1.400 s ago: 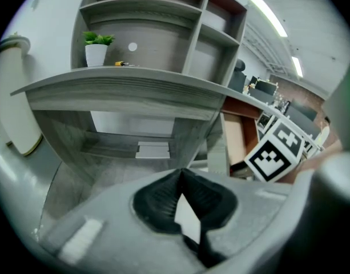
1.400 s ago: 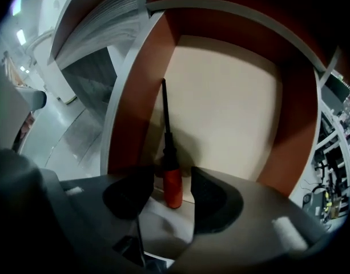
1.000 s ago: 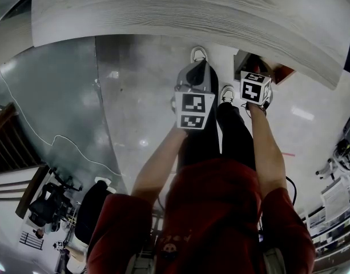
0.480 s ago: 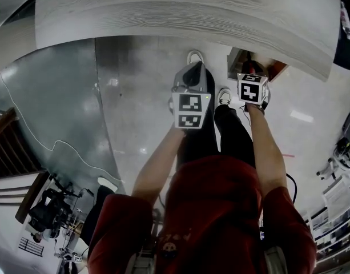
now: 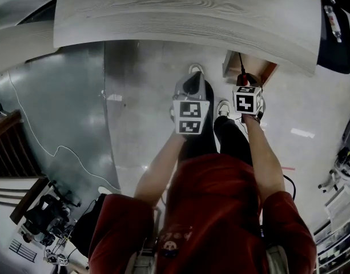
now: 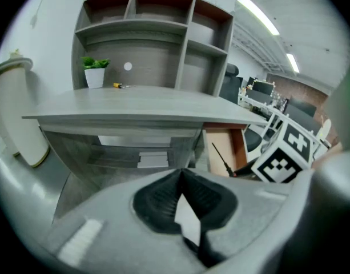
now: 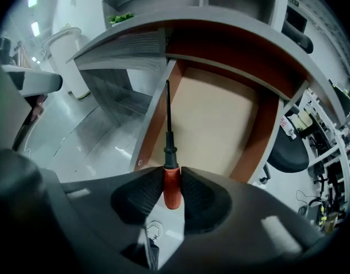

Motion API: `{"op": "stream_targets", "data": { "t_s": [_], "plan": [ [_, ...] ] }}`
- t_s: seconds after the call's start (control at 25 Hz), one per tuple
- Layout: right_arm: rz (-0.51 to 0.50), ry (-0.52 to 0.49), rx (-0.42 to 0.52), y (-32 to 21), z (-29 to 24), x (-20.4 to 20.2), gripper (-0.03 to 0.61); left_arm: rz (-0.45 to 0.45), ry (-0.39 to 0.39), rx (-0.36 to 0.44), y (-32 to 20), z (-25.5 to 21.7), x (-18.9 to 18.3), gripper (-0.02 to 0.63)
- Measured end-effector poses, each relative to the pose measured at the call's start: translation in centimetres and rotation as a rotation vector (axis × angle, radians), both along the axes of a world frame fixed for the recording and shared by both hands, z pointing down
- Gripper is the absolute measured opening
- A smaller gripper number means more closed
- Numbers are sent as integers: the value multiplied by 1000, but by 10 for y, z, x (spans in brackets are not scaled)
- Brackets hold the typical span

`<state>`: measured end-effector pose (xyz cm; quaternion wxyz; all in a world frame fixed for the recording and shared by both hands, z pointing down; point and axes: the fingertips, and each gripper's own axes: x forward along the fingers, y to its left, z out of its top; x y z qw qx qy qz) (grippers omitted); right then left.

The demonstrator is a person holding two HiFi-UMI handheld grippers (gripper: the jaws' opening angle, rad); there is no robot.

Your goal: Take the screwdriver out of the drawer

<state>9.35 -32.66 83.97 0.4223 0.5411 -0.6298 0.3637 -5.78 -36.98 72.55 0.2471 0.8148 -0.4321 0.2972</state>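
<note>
My right gripper (image 7: 172, 190) is shut on the red handle of the screwdriver (image 7: 171, 176); its thin black shaft points out over the open drawer (image 7: 220, 124). In the head view the screwdriver (image 5: 241, 73) sticks up from the right gripper (image 5: 243, 83) in front of the drawer (image 5: 252, 66) under the desk's edge. My left gripper (image 6: 180, 176) is shut with nothing between its pads; in the head view the left gripper (image 5: 193, 83) hangs over the floor, left of the right one. The left gripper view catches the screwdriver (image 6: 221, 160) beside the right gripper's marker cube.
A grey wooden desk (image 5: 180, 16) spans the top of the head view, with shelving (image 6: 152, 39) and a small potted plant (image 6: 95, 72) on it. The drawer's bare bottom (image 7: 232, 130) shows below the screwdriver. An office chair (image 5: 337, 33) stands at right.
Both grippers have risen a little and moved toward the desk. The screwdriver has come up with the right gripper, now standing higher against the open drawer.
</note>
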Motion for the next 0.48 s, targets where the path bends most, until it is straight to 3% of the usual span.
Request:
{"op": "stream_targets", "data": {
  "t_s": [0.48],
  "plan": [
    [-32, -73, 57, 63, -64, 14, 92, -33, -33, 38, 64, -55, 18, 0]
  ]
}}
